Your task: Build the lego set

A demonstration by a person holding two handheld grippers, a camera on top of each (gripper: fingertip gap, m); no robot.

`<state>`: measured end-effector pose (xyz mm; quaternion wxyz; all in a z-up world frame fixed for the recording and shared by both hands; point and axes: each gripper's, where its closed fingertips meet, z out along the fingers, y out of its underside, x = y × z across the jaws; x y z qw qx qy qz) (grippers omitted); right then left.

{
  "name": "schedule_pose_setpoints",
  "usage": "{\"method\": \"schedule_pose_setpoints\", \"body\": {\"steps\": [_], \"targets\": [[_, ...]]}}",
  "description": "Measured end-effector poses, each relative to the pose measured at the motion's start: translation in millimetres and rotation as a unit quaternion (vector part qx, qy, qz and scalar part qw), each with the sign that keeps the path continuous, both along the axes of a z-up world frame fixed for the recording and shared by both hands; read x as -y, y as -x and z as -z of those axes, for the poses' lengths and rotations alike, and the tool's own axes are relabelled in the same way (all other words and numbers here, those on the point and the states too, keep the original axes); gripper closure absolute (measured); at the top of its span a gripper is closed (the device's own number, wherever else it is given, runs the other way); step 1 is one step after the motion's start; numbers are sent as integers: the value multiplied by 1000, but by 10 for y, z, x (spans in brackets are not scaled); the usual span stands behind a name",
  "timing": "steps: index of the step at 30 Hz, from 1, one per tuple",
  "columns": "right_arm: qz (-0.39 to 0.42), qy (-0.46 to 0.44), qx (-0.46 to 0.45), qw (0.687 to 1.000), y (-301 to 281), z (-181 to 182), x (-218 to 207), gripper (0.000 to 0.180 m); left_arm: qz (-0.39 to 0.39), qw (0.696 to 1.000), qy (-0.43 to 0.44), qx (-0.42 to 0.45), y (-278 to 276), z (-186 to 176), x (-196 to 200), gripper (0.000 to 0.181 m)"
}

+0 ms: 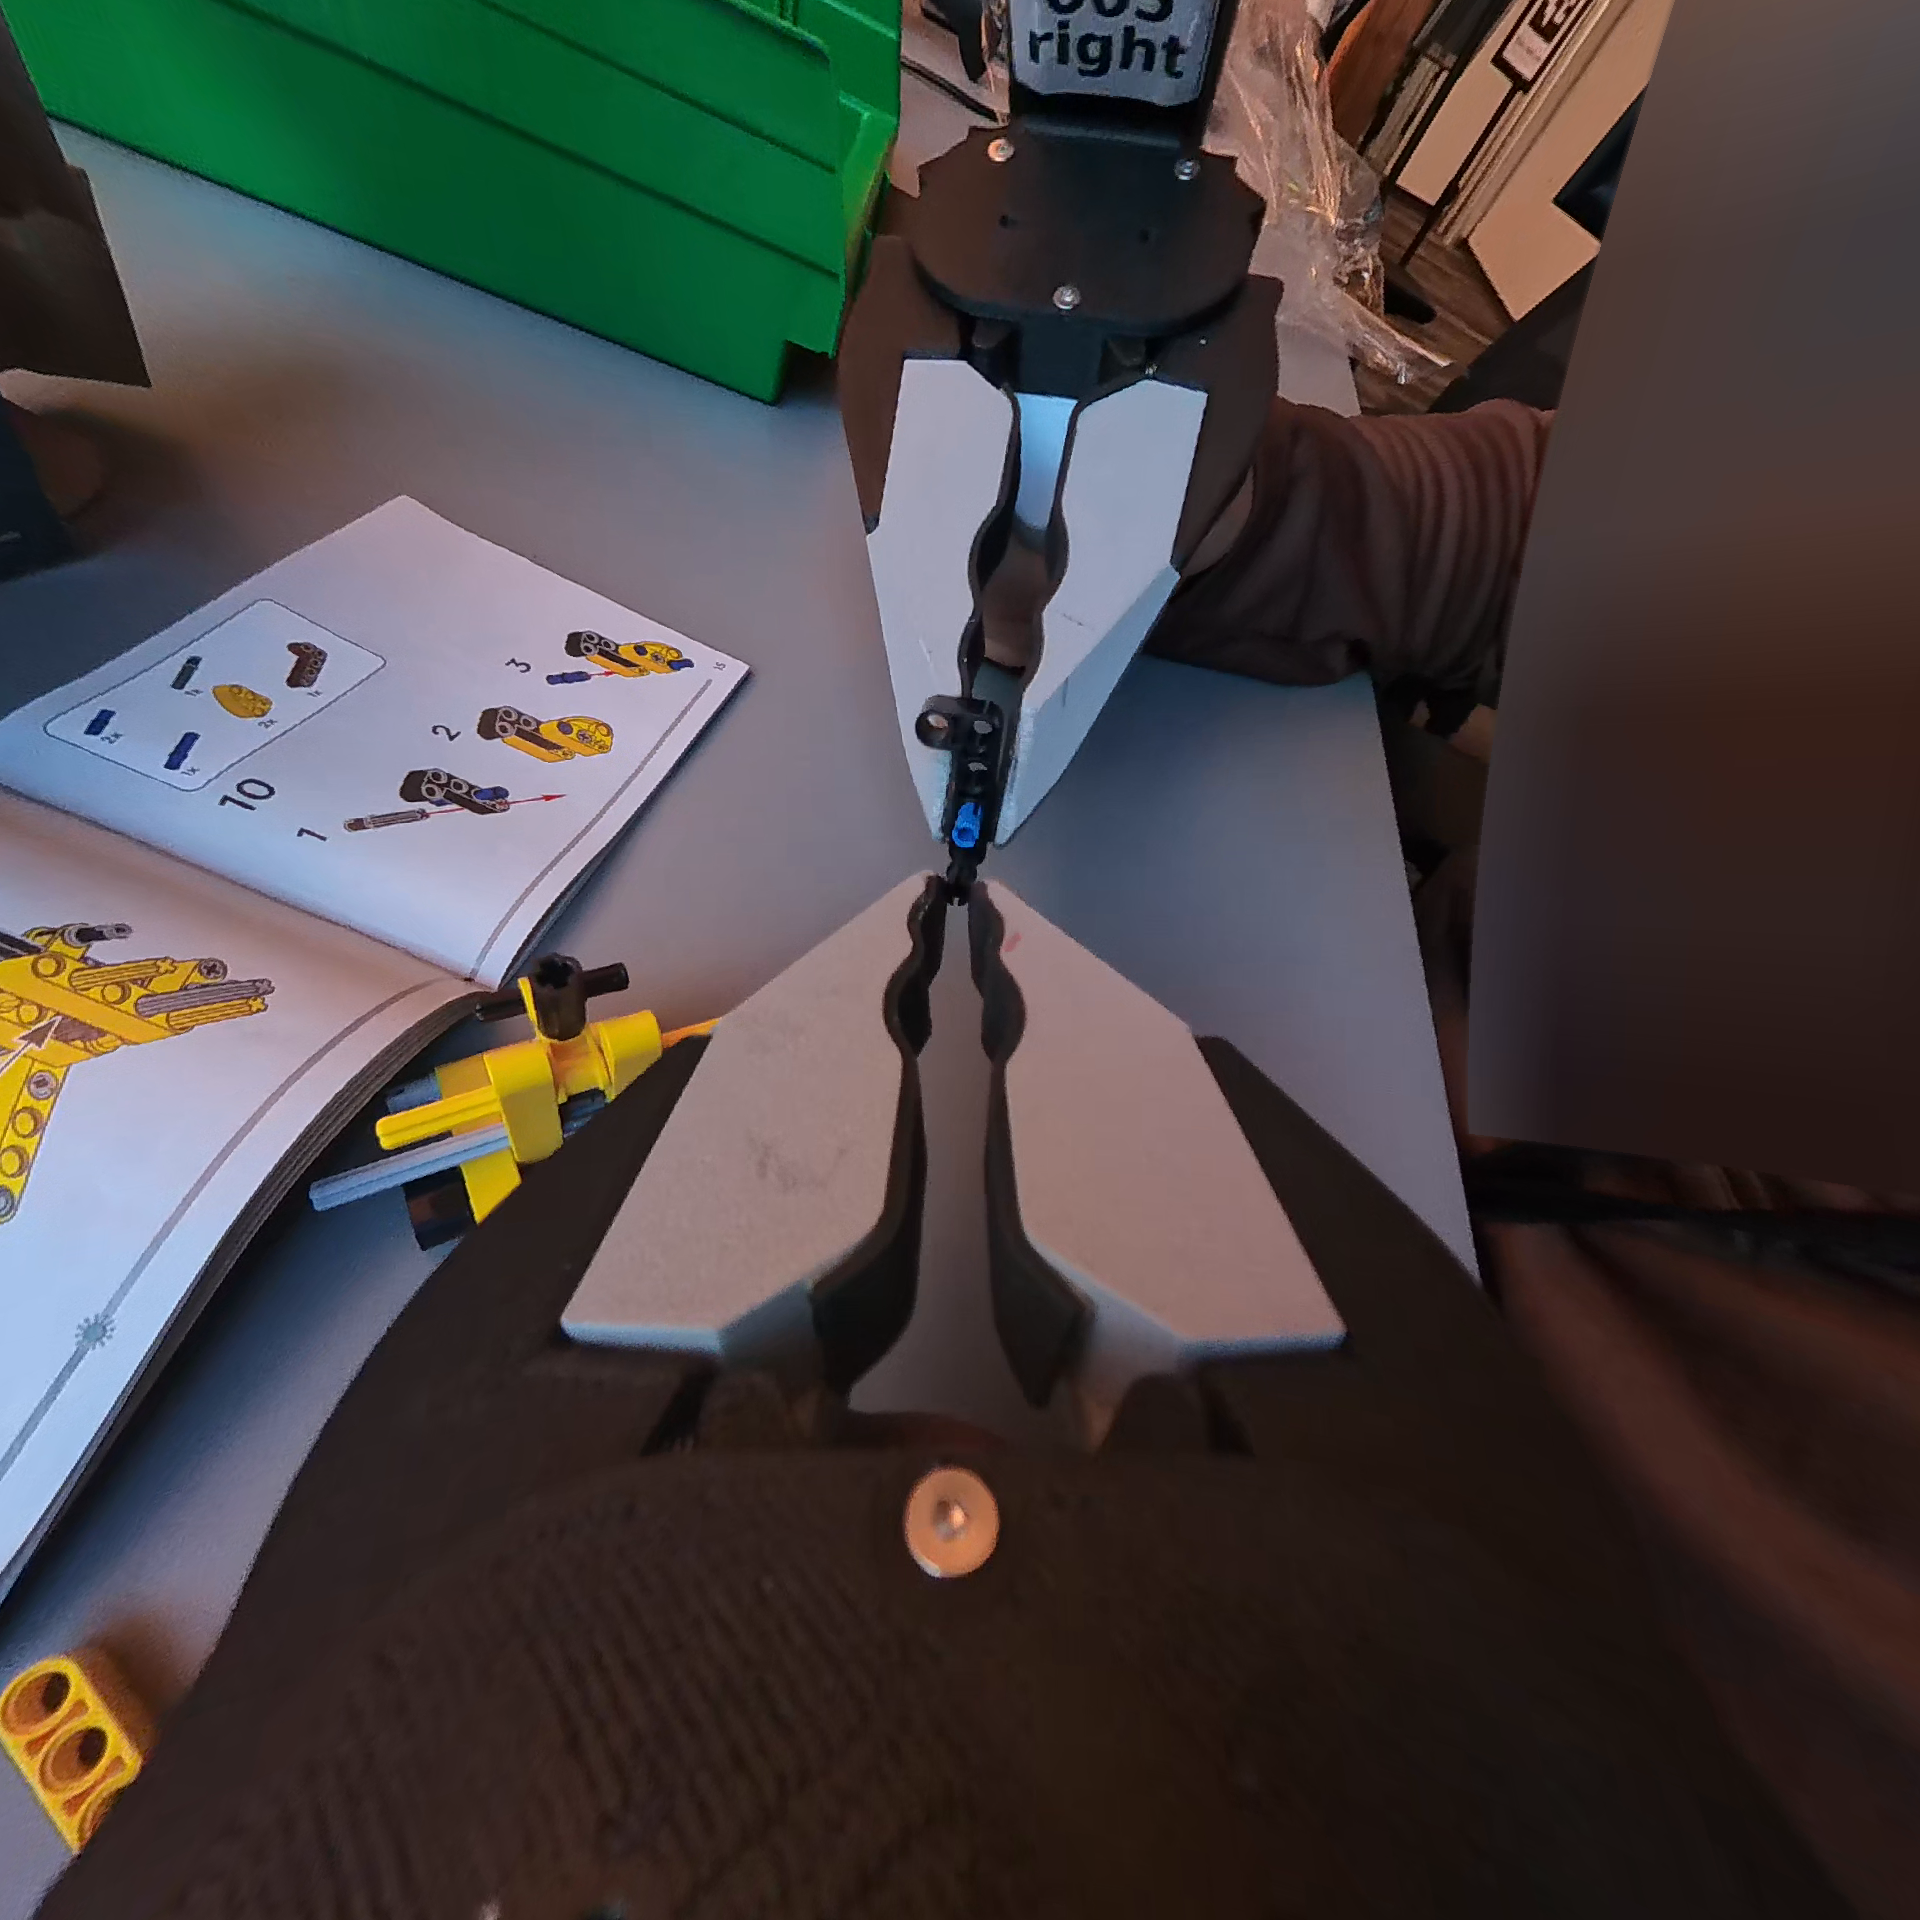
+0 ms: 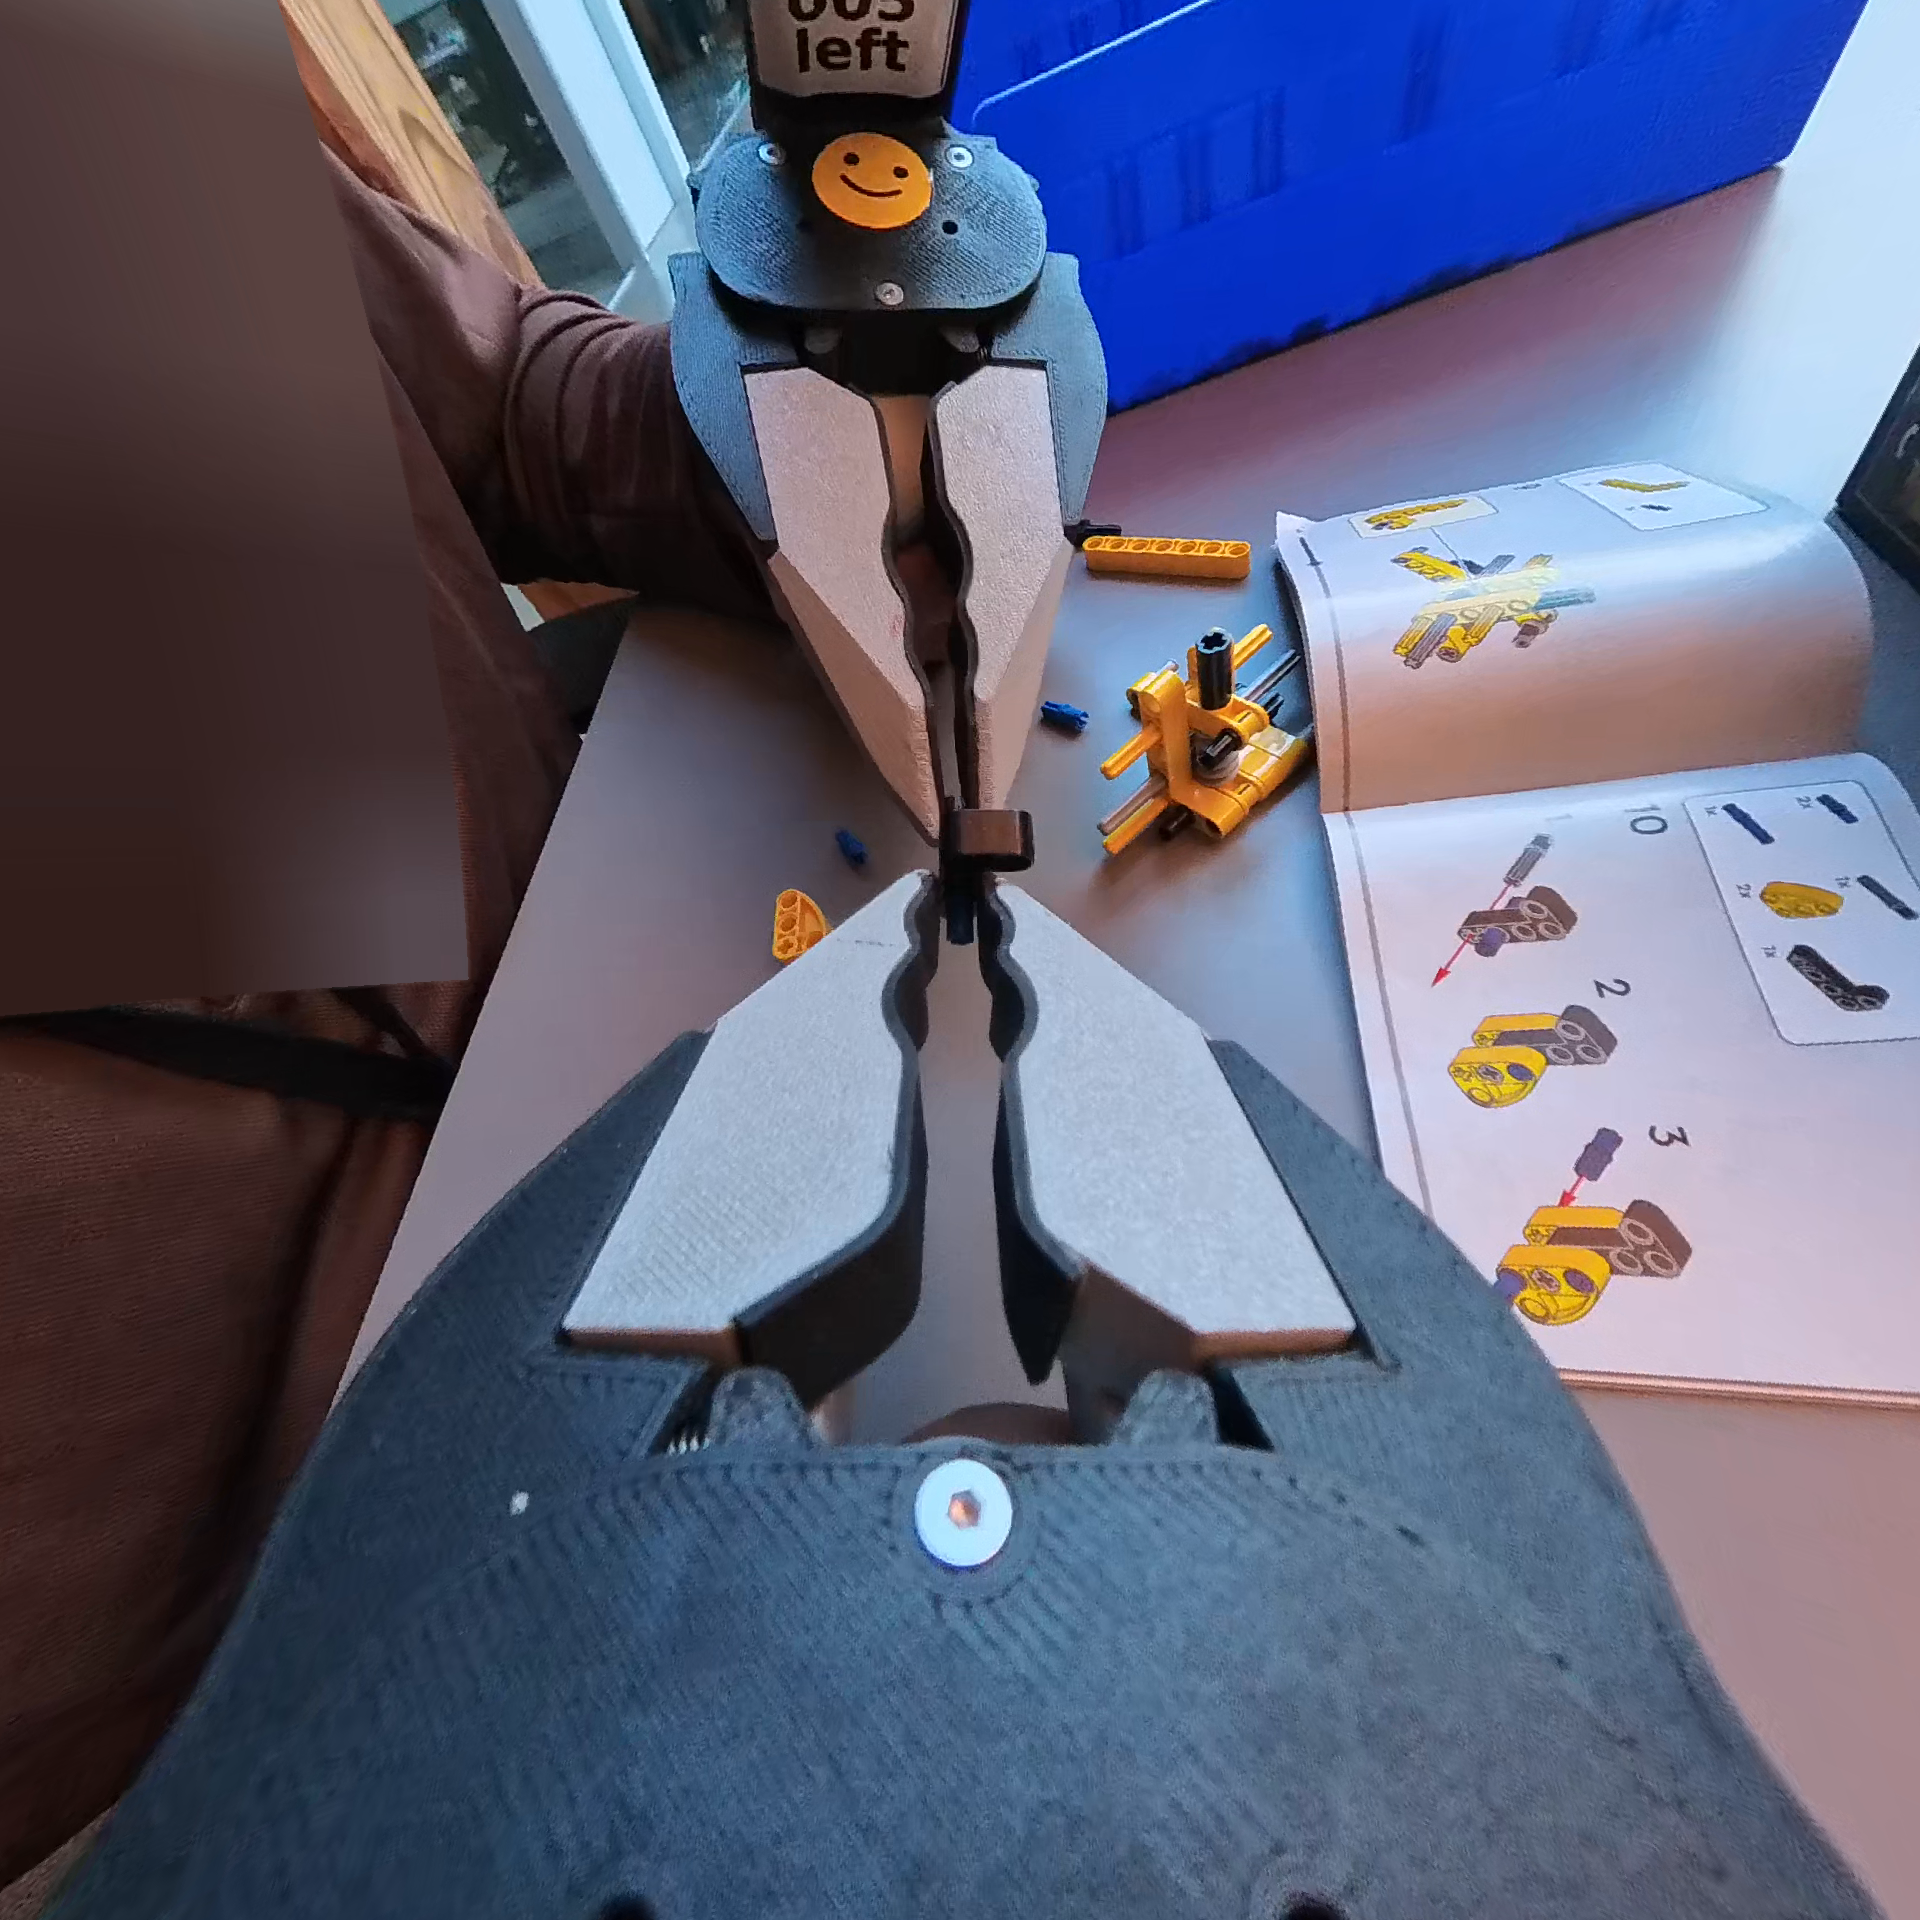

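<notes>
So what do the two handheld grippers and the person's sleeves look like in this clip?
Both grippers, left and right, have black 3D-printed bodies and pale wedge fingers with wavy black pads. The left one carries an orange smiley disc. Sleeves are dark brown.

Each handheld unit, left gripper (image 1: 951, 896) and right gripper (image 2: 958, 902), comprises a black layered-print body with one silver centre screw, two pale grey wedge fingers with wavy black inner pads, and a white label; the person wears brown ribbed sleeves (image 1: 1382, 540).
</notes>
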<state>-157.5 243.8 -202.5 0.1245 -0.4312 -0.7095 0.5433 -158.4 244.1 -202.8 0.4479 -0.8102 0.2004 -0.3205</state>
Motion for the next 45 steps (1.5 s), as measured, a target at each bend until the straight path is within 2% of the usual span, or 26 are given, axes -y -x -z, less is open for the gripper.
{"method": "schedule_pose_setpoints", "body": {"steps": [12, 17, 20, 21, 22, 23, 25, 32, 34, 36, 45], "targets": [[-1, -13, 14, 1000, 1, 52, 4, 176, -1, 1000, 29, -8, -12, 83, -1, 180], [4, 0, 9, 1000, 20, 25, -13, 176, -7, 999, 36, 23, 2, 47, -14, 180], [10, 57, 9, 998, 44, -69, -63, 175, -15, 997, 43, 65, 23, -1, -44, 179], [11, 84, 10, 996, 40, -115, -95, 169, -17, 996, 52, 75, 26, 5, -45, 179], [14, 114, 12, 993, 32, -174, -145, 155, -17, 995, 55, 85, 35, -4, -46, 179], [12, 144, 7, 990, 11, -251, -196, 154, -21, 994, 55, 96, 54, -23, -53, 179], [9, 168, -14, 986, -40, -366, -284, 167, -27, 991, 57, 115, 88, -48, -68, 179], [9, 89, 5, 996, 10, -166, -124, 156, -25, 987, 56, 151, 72, -113, -82, 179], [7, 91, 5, 996, 36, -150, -68, 161, -23, 987, 54, 147, 51, -112, -81, 179], [15, 82, 7, 997, 54, -118, -74, 176, -19, 989, 50, 140, 28, -109, -73, 179], [18, 80, 2, 997, 54, -128, -95, 175, -26, 990, 39, 135, 41, -125, -76, 179]]}}
